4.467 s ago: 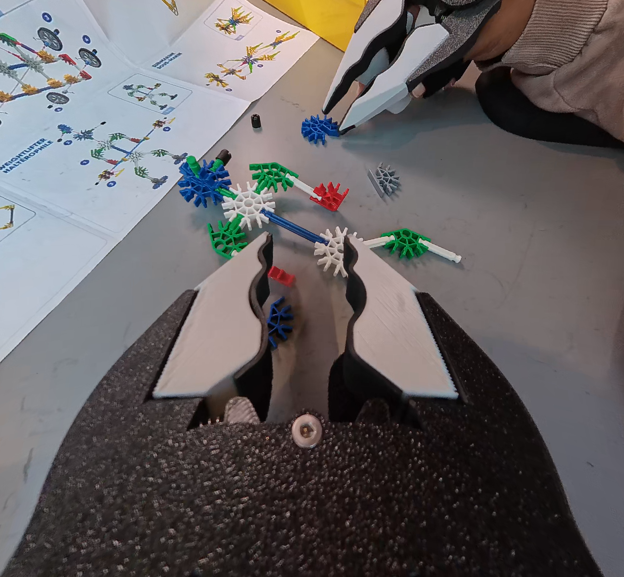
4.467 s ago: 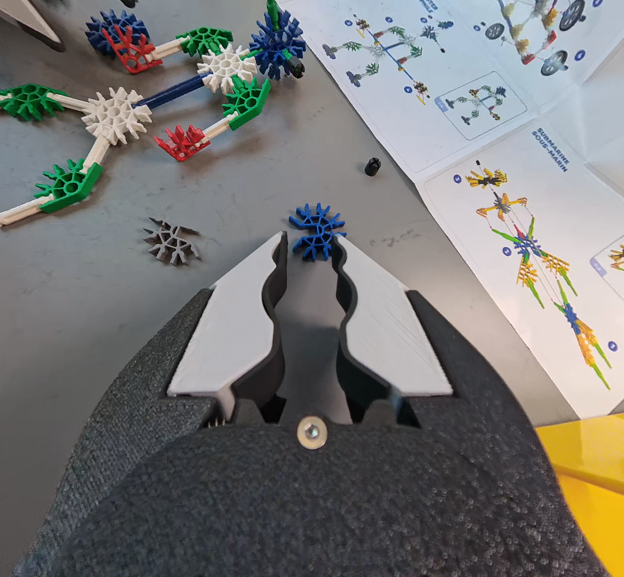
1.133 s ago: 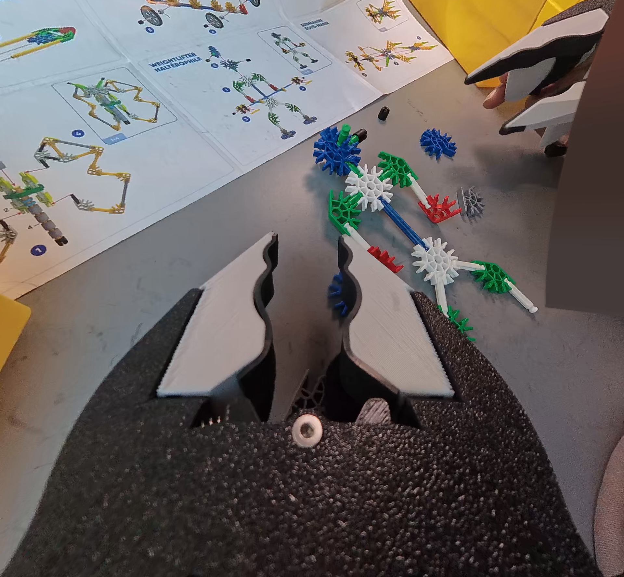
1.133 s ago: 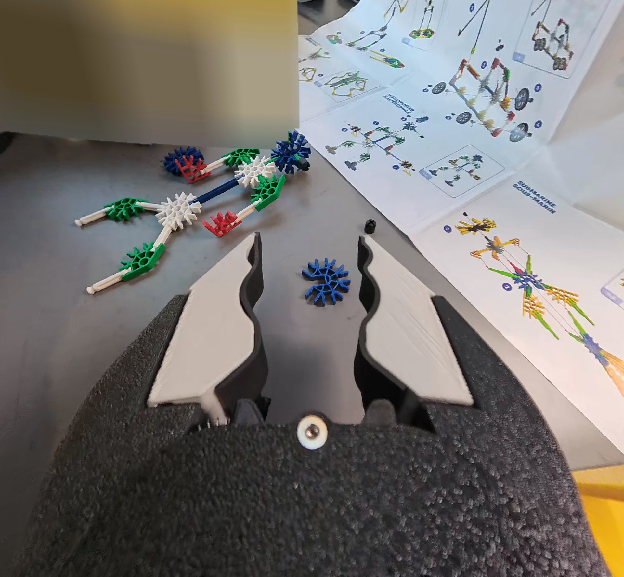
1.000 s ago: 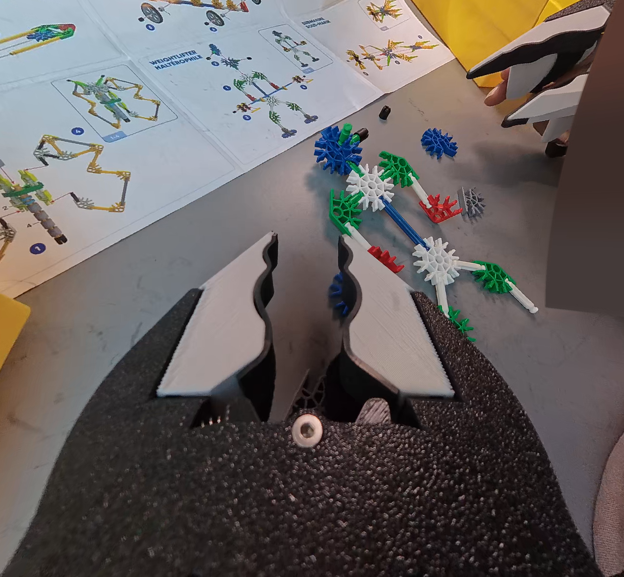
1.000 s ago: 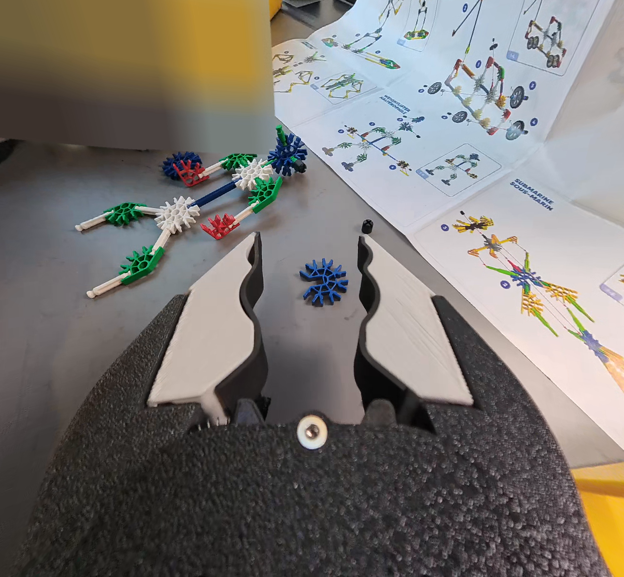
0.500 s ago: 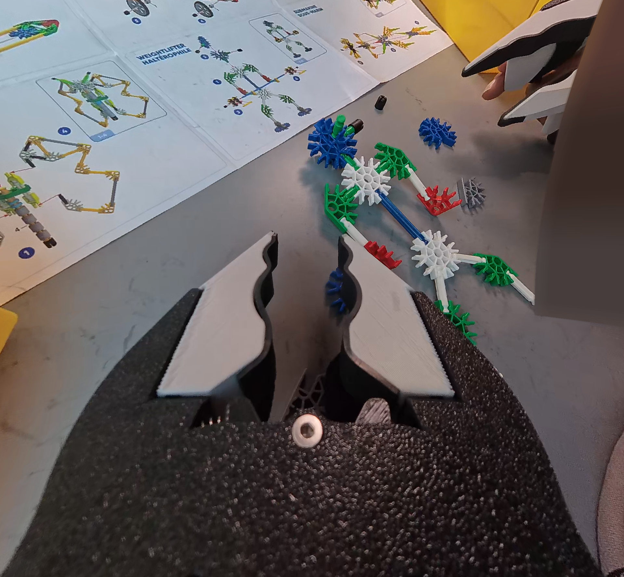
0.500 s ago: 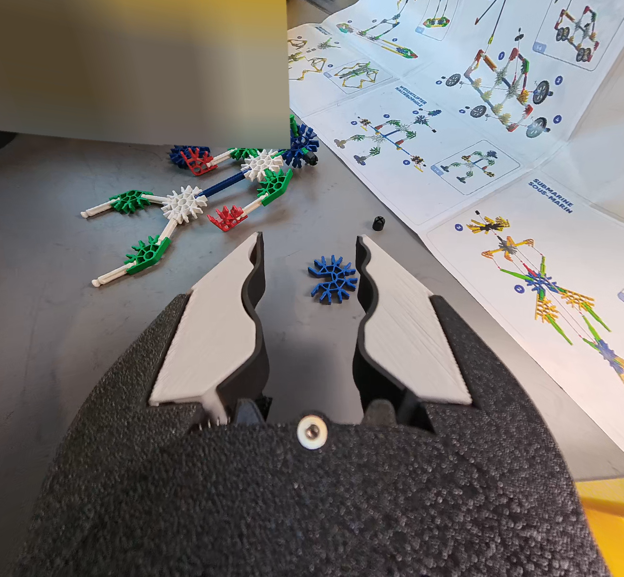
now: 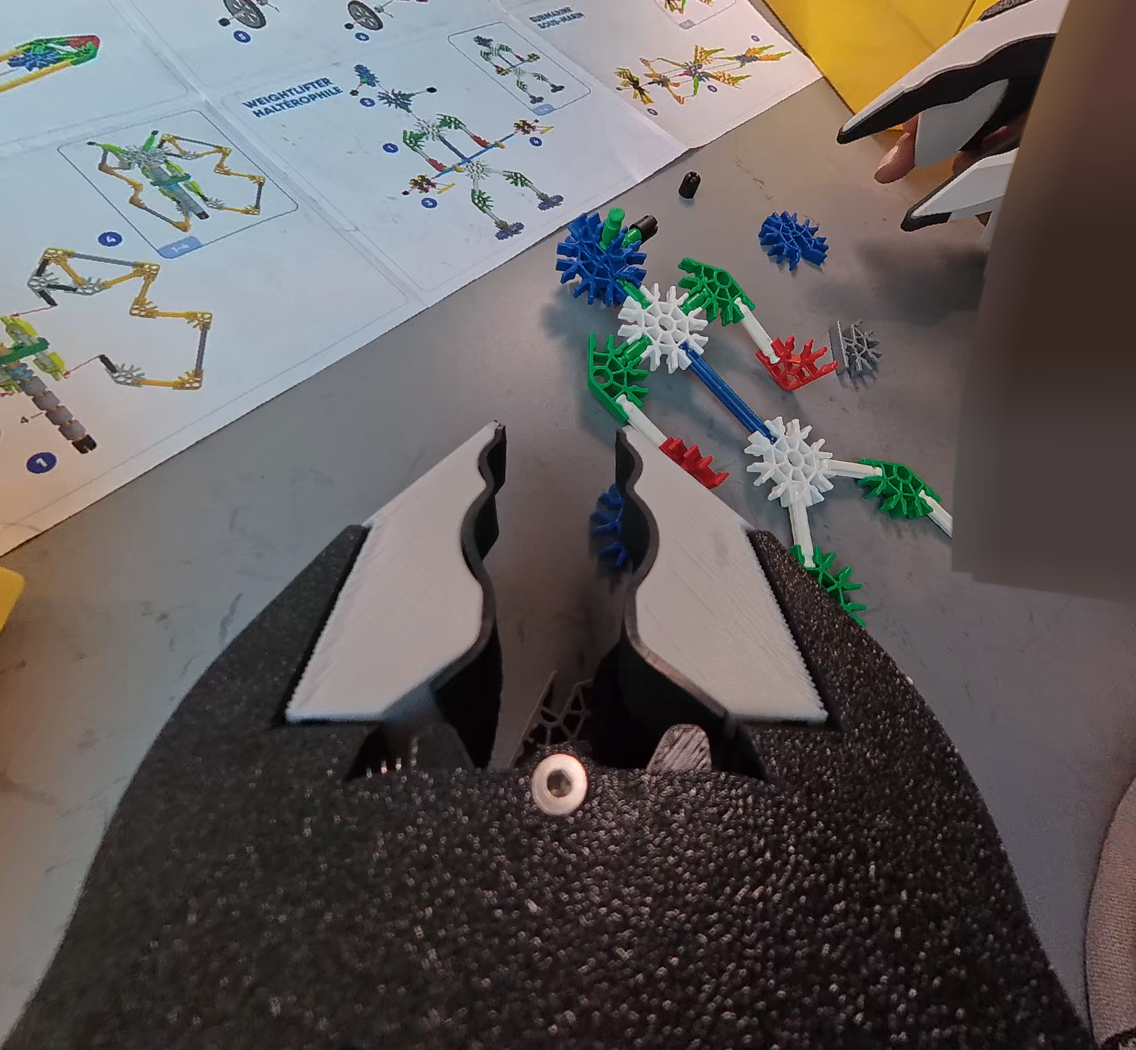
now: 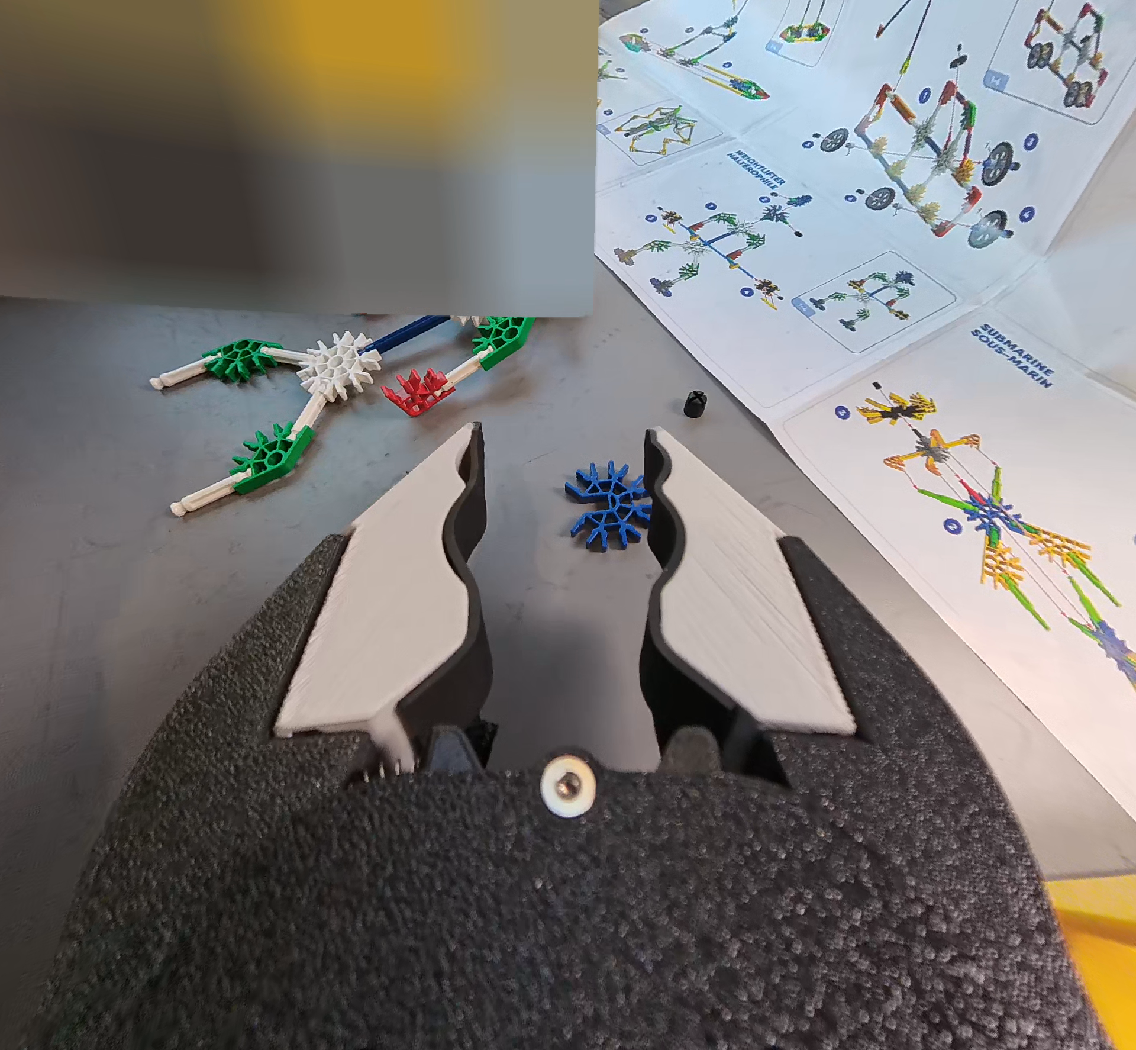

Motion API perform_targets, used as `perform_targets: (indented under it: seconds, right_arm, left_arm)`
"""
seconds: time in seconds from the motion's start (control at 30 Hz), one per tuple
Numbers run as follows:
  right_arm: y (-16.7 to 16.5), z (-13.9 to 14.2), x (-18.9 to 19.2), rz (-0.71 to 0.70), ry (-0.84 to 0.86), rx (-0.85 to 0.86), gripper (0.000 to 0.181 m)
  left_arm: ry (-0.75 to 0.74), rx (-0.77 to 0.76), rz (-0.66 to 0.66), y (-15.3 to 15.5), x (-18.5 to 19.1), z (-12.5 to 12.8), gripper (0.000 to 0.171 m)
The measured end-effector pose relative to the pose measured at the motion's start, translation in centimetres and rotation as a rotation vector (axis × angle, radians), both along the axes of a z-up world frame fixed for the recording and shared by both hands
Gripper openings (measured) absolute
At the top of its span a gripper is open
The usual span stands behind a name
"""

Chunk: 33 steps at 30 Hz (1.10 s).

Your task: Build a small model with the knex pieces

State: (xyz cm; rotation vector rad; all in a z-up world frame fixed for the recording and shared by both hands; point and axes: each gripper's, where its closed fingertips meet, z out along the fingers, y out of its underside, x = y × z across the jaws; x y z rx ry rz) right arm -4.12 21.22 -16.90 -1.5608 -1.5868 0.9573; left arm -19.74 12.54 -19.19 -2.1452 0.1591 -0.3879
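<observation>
Grey table (image 9: 307,559) | left claw (image 9: 559,436) – parted, empty | right claw (image 10: 562,436) – parted over blue connector (image 10: 608,505)

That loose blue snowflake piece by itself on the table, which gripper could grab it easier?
Probably the right gripper. Its jaws are open and the blue piece lies flat between its fingertips, close to one finger. The left gripper sits farther away, beyond the built figure.
</observation>
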Motion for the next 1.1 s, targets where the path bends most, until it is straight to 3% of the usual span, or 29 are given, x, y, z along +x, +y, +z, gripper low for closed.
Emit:
perform_targets:
  seconds: [0.2,0.37,0.7,0.9,1.1]
  right_arm:
    - [-0.7,-0.5,0.1,0.036,-0.032,0.007,0.042]
    - [-4.2,-3.9,1.5,0.226,-0.234,0.023,0.031]
    - [-5.4,-4.6,0.9,0.274,-0.253,0.195,0.028]
    - [-6.1,-4.6,0.6,0.285,-0.259,0.22,0.021]
    - [-7.6,-2.1,-0.2,0.287,-0.14,0.042,0.018]
  left_arm:
    - [-0.012,0.001,0.004,0.0,-0.1,0.1,0.034]
    - [-0.006,0.002,-0.004,0.0,0.1,0.1,0.034]
    - [-0.012,0.014,-0.028,-0.1,0.8,0.3,0.034]
    - [0.005,0.11,-0.214,-0.9,4.3,1.8,0.034]
    - [0.07,0.218,-0.397,-2.4,8.3,3.0,0.034]
